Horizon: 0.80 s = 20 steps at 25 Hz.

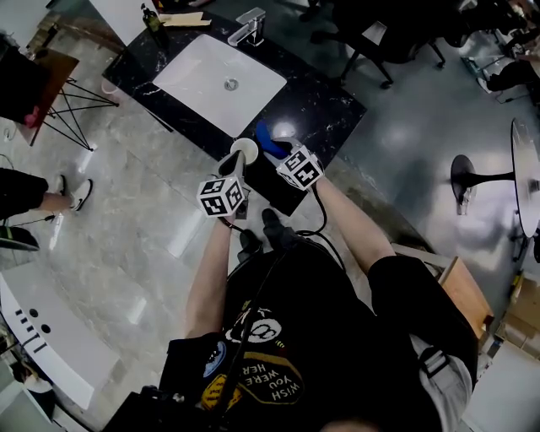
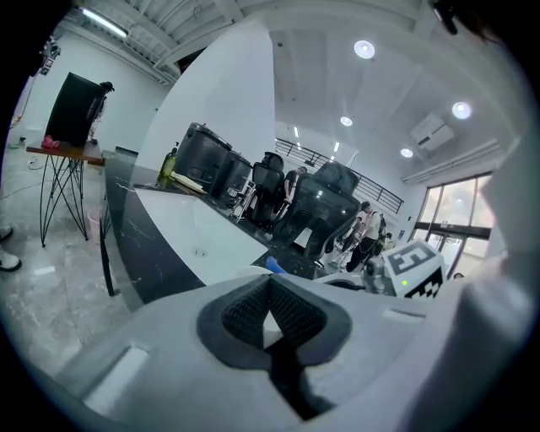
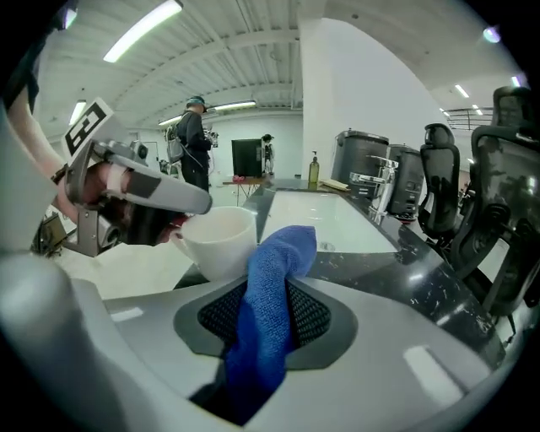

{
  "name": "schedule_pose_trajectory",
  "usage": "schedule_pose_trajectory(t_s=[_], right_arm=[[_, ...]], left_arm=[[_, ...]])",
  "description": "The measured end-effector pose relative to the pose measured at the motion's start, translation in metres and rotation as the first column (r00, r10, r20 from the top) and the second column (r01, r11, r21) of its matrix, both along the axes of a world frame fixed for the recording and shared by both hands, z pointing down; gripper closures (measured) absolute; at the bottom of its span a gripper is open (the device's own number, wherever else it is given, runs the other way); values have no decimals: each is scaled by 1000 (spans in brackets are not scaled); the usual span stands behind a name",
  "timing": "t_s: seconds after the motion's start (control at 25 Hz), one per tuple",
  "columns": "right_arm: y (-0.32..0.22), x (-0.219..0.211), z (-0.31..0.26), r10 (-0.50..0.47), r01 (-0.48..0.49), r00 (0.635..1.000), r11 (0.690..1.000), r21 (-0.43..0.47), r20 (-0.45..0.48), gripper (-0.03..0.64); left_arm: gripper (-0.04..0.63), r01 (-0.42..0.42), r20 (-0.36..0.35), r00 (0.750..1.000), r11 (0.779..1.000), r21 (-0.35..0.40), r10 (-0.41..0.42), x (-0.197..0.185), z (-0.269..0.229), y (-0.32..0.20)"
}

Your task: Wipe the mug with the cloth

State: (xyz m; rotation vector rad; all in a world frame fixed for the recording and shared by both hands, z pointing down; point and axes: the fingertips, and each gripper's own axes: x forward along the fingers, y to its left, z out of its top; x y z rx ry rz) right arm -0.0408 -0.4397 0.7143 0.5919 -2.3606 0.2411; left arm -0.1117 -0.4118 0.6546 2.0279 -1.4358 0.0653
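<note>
A white mug [image 1: 245,152] hangs over the front edge of the black marble counter [image 1: 325,105]. My left gripper [image 1: 237,169] is shut on the mug's handle, and a white sliver of the mug [image 2: 268,324] shows between its pads. In the right gripper view the mug [image 3: 218,240] sits upright with its mouth open, held from the left by the left gripper [image 3: 180,221]. My right gripper [image 3: 267,314] is shut on a blue cloth [image 3: 274,287]. The cloth's free end stands up just right of the mug's rim, close to it. From above, the cloth [image 1: 270,139] lies beside the mug.
A white sink basin [image 1: 221,80] with a faucet [image 1: 250,25] is set into the counter, and a soap bottle [image 1: 153,18] stands at its far corner. Office chairs [image 1: 371,38] stand behind. A wire-legged side table [image 1: 51,93] and a person's legs [image 1: 34,198] are at left.
</note>
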Motion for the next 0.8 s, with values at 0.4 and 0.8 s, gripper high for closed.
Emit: schedule_pose_trajectory(t_s=[0.4, 0.8], right_arm=[[64, -10, -25, -139, 139, 990, 985, 100, -8, 497], [-7, -9, -4, -18, 33, 990, 993, 114, -137, 497]], left_arm=[[592, 11, 0, 1000, 1000, 2, -11, 1, 0, -2], [592, 23, 35, 999, 1000, 10, -23, -2, 1, -2]])
